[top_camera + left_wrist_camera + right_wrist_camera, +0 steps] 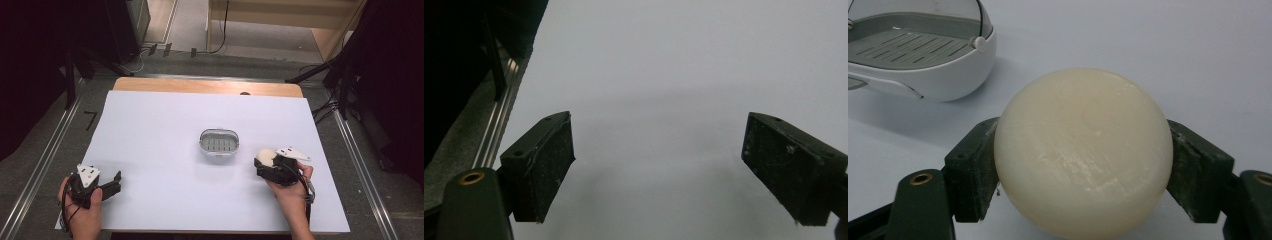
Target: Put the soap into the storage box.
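White table point(150, 130) — right gripper point(1083, 155) clamps soap point(1083, 150) beside dish point(923, 55); left gripper point(659, 165) spread wide — empty.

The left gripper point(114, 182), held low at the near left with jaws spread wide, grips nothing, while the right gripper point(264, 161) has its jaws clamped.

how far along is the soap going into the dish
Done: the right tool has the round soap clamped between its jaws. In hand: carrying it near the soap dish. Left: setting it on the dish's slotted tray. The left tool waits open.
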Demonstrator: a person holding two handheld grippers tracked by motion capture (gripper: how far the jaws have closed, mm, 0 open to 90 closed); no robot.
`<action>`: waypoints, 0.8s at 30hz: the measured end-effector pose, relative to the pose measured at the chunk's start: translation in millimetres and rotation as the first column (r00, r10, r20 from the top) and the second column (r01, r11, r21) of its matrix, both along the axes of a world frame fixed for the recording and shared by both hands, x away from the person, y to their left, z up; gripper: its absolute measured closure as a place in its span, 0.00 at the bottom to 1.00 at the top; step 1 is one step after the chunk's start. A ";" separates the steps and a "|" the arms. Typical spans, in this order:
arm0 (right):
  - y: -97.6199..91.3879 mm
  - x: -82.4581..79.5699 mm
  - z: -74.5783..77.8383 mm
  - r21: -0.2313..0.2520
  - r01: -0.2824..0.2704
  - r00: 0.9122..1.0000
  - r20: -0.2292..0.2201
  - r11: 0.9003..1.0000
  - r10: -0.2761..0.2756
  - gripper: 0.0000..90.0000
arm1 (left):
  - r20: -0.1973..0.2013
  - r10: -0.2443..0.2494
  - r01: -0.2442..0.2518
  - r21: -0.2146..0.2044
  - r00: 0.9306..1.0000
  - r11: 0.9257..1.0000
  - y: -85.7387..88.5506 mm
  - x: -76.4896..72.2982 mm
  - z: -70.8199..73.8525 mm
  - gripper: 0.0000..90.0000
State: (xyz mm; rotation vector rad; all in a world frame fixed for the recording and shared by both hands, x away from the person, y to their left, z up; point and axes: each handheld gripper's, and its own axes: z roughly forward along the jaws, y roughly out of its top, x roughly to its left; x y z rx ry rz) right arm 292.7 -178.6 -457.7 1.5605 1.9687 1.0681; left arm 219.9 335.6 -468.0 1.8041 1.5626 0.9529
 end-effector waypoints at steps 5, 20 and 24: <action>5.6 1.1 3.3 0.002 -0.009 1.000 0.002 1.000 0.009 0.28 | 0.000 0.000 0.000 0.001 1.000 1.000 -0.1 0.1 -0.1 0.16; 23.3 7.6 12.1 0.009 -0.035 0.999 0.015 0.999 0.035 0.28 | -0.001 -0.002 0.002 0.001 1.000 1.000 0.0 0.0 0.0 0.16; 26.7 9.6 14.2 0.013 -0.039 0.999 0.017 0.999 0.039 0.28 | 0.000 -0.002 0.002 0.000 1.000 1.000 -0.1 0.0 0.0 0.16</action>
